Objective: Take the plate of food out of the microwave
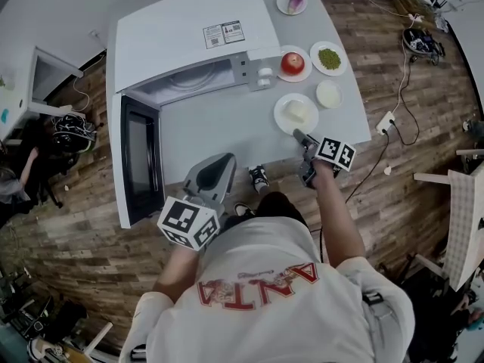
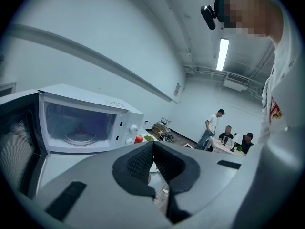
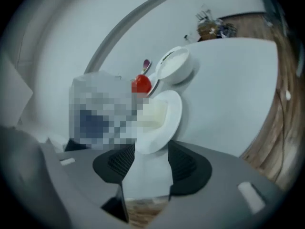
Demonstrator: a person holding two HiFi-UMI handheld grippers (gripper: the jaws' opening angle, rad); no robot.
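Plate of food (image 1: 284, 124) sits on the grey table (image 1: 219, 134), outside the microwave (image 1: 193, 29) and to its right, carrying one pale block (image 1: 296, 112), possibly tofu. The right tool (image 1: 301, 136) lies just at the plate's near rim. In the right gripper view its jaws stand well apart, with the rim (image 3: 174, 113) at their tips and nothing clamped. The plate therefore lies straight ahead of this tool, away from the person.

The left tool (image 1: 221, 165) hangs over the table's near edge, well apart from the plate, with its jaws closed together on nothing. The microwave door (image 1: 140, 161) hangs open, and the cavity (image 2: 78, 123) shows only its bare turntable.

Beyond the plate stand a small empty dish (image 1: 328, 94), a saucer with a red fruit (image 1: 293, 63) and a plate of green peas (image 1: 329, 57).
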